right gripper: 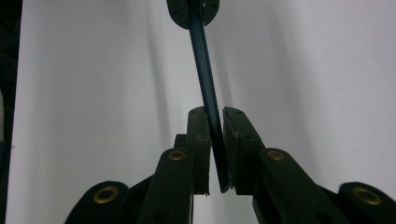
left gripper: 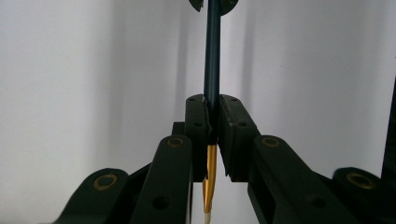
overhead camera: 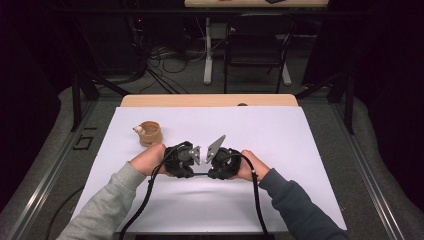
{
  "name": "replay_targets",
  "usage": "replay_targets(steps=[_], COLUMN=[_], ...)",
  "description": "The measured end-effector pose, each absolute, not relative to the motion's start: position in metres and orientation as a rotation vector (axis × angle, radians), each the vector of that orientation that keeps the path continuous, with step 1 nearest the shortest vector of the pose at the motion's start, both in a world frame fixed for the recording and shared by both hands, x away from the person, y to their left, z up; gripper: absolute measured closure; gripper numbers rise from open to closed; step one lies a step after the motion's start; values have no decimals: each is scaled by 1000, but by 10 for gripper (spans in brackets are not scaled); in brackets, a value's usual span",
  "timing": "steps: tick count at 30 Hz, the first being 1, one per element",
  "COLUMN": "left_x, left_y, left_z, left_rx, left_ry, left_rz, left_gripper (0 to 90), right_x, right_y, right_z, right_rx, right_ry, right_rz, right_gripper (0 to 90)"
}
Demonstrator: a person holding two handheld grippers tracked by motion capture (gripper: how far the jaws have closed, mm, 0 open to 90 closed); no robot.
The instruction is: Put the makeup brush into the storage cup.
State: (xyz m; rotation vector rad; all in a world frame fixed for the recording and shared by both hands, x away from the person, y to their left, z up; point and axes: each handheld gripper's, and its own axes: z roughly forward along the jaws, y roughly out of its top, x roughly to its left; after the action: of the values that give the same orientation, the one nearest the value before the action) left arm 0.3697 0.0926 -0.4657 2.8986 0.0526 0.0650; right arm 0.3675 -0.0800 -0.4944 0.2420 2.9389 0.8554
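We count two grippers: the left gripper [overhead camera: 196, 156] and the right gripper [overhead camera: 212, 152], one in each of two hands. Between them we see one pen [left gripper: 212, 70], dark blue with a gold end and a white tip. We count one brown cup [overhead camera: 149, 133] on one white sheet [overhead camera: 260, 130], which lies on one wooden table [overhead camera: 210, 100]. Behind it we count one chair [overhead camera: 257, 50].

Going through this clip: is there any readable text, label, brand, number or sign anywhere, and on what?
None can be read.
The pen held by both grippers shows a plain dark blue barrel with a gold tip, no print visible.
The tan cup, the white sheet and the black jaws carry no legible marks.
The dark background is too dim to tell.
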Motion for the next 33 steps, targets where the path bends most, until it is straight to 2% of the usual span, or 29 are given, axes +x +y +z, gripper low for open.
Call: replay_targets(steps=[7,11,13,16,19,25,26,27,28,31,33], left_x=[370,371,371,373,374,374,374,374,375,377,377], left_y=[94,95,96,99,104,111,113,114,116,127,134], left_z=[-466,-462,-462,-461,-461,-462,-462,-462,-462,-461,-461], left_rx=[2899,2873,2872,2846,2826,2791,2783,2773,2761,2698,2651], left_ry=[46,71,79,132,206,271,287,309,324,413,463], left_rz=[95,109,111,132,103,122,140,142,144,196,219], left_gripper=[800,695,596,496,468,326,326,271,271,177,150], right_x=[364,362,361,360,358,356,356,355,355,355,354], right_y=[-82,-85,-88,-91,-93,-96,-96,-97,-97,-101,-103], right_z=[-499,-497,-495,-495,-497,-500,-500,-501,-501,-501,-502], right_rx=[185,186,206,222,251,279,279,293,293,322,334], right_ry=[2928,2872,2857,2843,2831,2825,2825,2820,2820,2810,2804], right_rz=[906,951,973,996,1014,1022,1022,1031,1031,1043,1050], right_gripper=[856,858,858,858,858,858,858,857,857,858,858])
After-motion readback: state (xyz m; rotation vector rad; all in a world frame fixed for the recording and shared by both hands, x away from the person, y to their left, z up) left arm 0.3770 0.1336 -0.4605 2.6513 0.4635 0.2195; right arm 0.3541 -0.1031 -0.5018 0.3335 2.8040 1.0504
